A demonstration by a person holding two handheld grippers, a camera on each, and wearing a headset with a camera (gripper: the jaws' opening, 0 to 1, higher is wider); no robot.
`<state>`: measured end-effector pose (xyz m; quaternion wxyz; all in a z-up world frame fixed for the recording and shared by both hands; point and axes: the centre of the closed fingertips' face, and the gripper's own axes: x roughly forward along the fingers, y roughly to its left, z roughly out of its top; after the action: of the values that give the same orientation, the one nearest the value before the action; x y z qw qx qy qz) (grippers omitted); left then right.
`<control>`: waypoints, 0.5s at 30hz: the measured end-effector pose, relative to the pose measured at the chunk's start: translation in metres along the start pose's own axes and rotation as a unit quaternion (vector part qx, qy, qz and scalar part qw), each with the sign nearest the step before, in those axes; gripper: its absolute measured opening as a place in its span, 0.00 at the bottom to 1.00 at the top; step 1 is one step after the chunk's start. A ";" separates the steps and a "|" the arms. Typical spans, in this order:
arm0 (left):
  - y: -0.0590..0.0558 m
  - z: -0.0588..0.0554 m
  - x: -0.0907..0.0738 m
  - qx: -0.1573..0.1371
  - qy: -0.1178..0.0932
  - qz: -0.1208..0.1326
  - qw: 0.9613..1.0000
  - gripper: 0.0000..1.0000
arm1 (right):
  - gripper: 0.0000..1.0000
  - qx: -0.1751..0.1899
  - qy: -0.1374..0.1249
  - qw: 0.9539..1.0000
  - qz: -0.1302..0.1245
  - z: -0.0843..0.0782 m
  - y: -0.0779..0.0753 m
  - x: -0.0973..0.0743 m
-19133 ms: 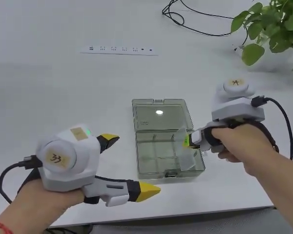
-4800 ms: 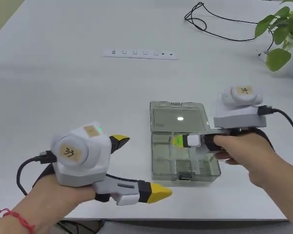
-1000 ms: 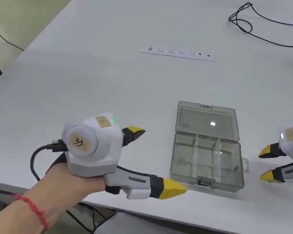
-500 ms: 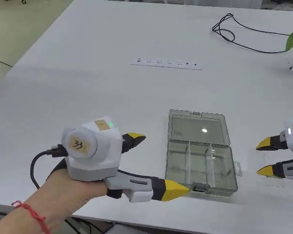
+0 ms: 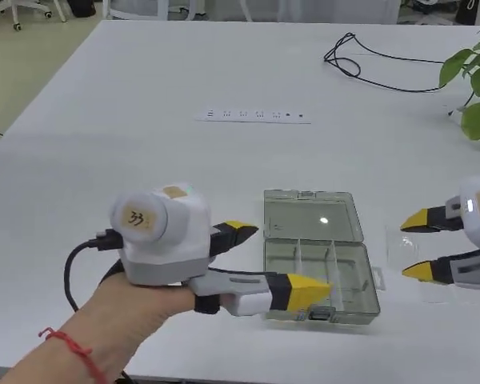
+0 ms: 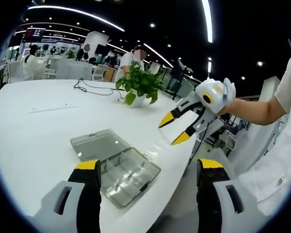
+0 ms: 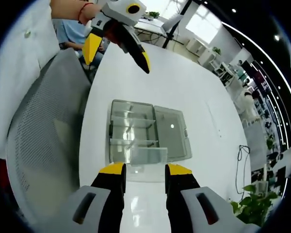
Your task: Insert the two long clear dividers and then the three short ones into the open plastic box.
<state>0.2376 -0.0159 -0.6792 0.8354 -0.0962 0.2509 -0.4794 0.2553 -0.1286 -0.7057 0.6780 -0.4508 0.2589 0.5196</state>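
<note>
The white table carries everything. Near its front edge lies the open plastic box, its lid flat behind the tray. Clear partitions stand upright in the tray, though how many are seated cannot be counted surely. The left gripper hovers just left of the box, its 2 jaws spread wide and empty. The right gripper is off the box's right side, jaws parted with nothing between them. In the right gripper view 1 clear divider, seemingly a short one, lies flat on the table just beside the box, between those jaws and the box wall.

That divider looks thin, light, stiff and slick, and is probably brittle at its corners. Flat on a smooth top it offers little to pinch. The likely hold is across its thickness at 1 long edge, near the middle, once it is tipped up, which leaves both ends free for the slots. A gentle squeeze should do, since bending could crack it.
</note>
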 end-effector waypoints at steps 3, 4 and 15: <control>-0.007 0.004 0.006 -0.030 0.001 -0.012 0.999 0.77 | 0.33 -0.002 -0.004 1.000 -0.005 0.005 0.000 -0.003; -0.008 0.008 0.009 -0.027 -0.005 -0.015 0.999 0.75 | 0.33 -0.004 -0.007 1.000 -0.008 0.006 -0.001 -0.003; -0.027 0.015 0.026 -0.114 -0.001 -0.054 0.992 0.51 | 0.33 -0.016 -0.012 0.999 -0.027 0.036 0.006 -0.019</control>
<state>0.2360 -0.0528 -0.6641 0.7920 -0.2051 0.2975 -0.4920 0.2386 -0.1057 -0.6754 0.6873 -0.4623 0.2305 0.5107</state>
